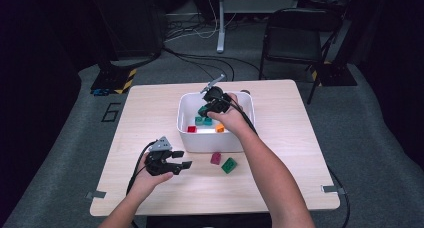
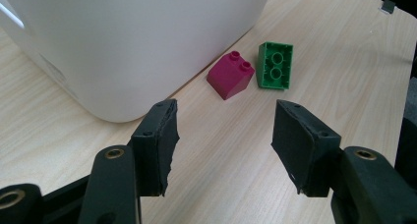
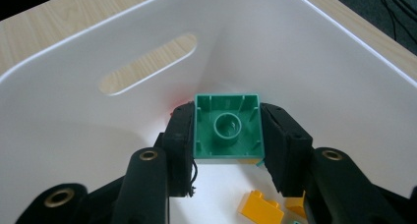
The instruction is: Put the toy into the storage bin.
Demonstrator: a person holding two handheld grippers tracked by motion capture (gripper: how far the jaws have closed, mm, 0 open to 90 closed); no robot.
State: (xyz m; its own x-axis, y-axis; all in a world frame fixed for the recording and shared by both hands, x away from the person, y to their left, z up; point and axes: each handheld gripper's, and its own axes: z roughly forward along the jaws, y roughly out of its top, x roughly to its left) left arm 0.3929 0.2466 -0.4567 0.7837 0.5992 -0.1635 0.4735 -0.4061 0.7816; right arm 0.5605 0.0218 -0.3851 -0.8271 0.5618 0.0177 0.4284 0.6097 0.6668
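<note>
My right gripper (image 3: 227, 135) is clamped on a teal square brick (image 3: 227, 128), its hollow underside facing my camera, one pad on each flank. I hold it inside the white bin (image 1: 186, 138), which sits toward the far middle of the table, with the slotted handle wall ahead of me. Below the brick lie yellow bricks (image 3: 260, 208) on the bin floor; from above I also see a red brick (image 1: 191, 129) and more teal ones (image 1: 203, 120) in there.

To do this drop well, I judge I should lower the brick close to the floor over a bare white patch, keep it clear of the walls, then spread my pads evenly so it falls flat and does not bounce out or wedge on the yellow pieces.

My left gripper (image 2: 223, 135) rests near the table's near left edge, pads wide apart and empty, aimed at the magenta sloped brick (image 2: 230, 75) and the green brick (image 2: 275, 66) lying just beside each other outside the bin's near wall.
</note>
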